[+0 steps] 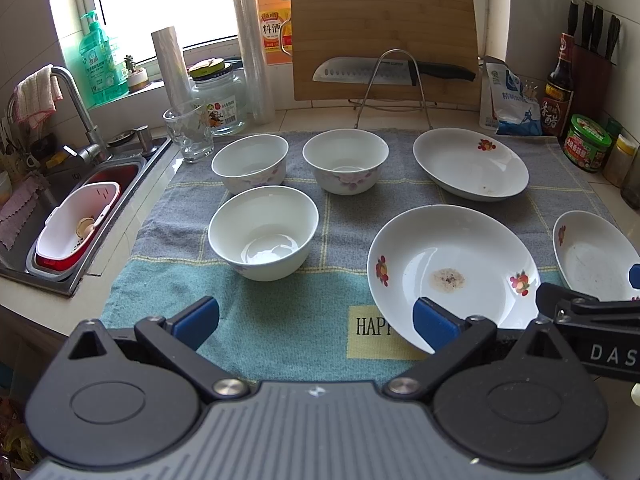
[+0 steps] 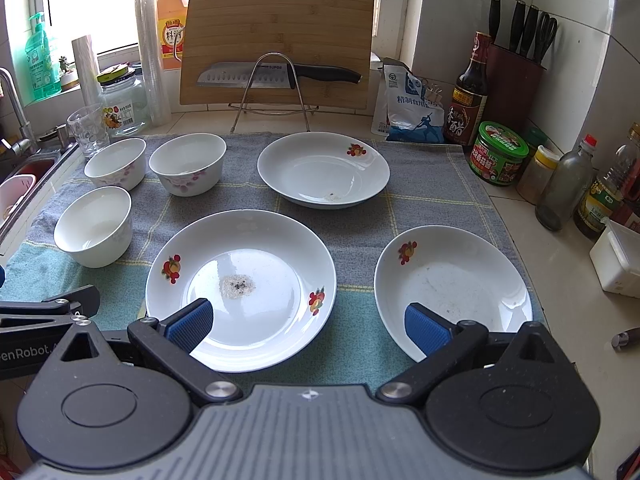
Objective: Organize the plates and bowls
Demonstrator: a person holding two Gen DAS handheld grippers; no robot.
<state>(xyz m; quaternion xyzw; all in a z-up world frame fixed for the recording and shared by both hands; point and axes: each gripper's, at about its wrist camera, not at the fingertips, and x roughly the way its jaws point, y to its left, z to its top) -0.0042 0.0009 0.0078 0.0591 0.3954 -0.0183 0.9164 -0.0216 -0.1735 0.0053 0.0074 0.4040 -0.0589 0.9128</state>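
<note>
Both grippers [image 1: 316, 326] [image 2: 308, 326] gape, apparently above the near plate [image 2: 240, 288].

wrist views side by side, facing window

Both tools are sitting low at the near edge with jaws spread wide. Bare checked grey-and-teal cloth [image 1: 280, 320] ahead of the left tool [image 1: 316, 326] is giving open approach room. Three white floral bowls [image 1: 263, 232] are crowding the left; three white fruit-print plates [image 2: 240, 288] are filling centre and right, narrow cloth lanes between. The upright bamboo cutting board [image 2: 278, 40] is walling off the back; jars and bottles [image 2: 500, 152] are lining the right edge.
</note>
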